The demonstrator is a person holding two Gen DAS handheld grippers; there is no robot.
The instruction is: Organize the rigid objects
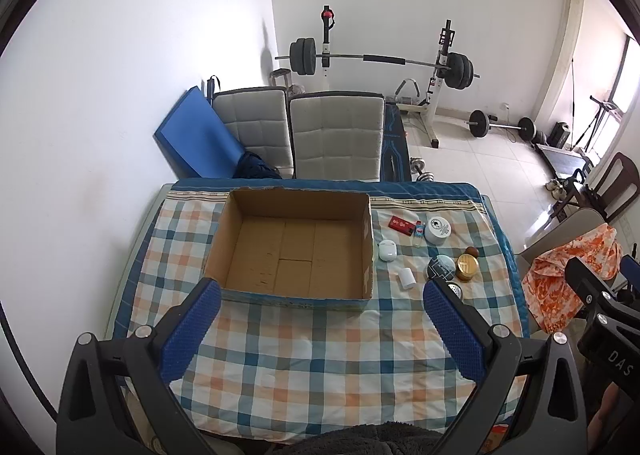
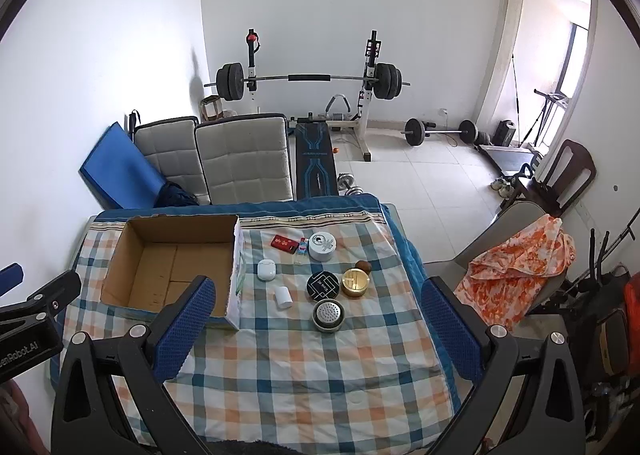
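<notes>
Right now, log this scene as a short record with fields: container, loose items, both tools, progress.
container: cardboard box, open top, nothing visible inside
surface: checked cloth over the table
loose items: all right of the box, on the cloth: red pack, white round tin, earbud case, small white case, black round tin, gold tin, silver mesh-top tin
left tool: open, holding nothing, above the cloth
right tool: open, holding nothing
progress: nothing boxed yet
</notes>
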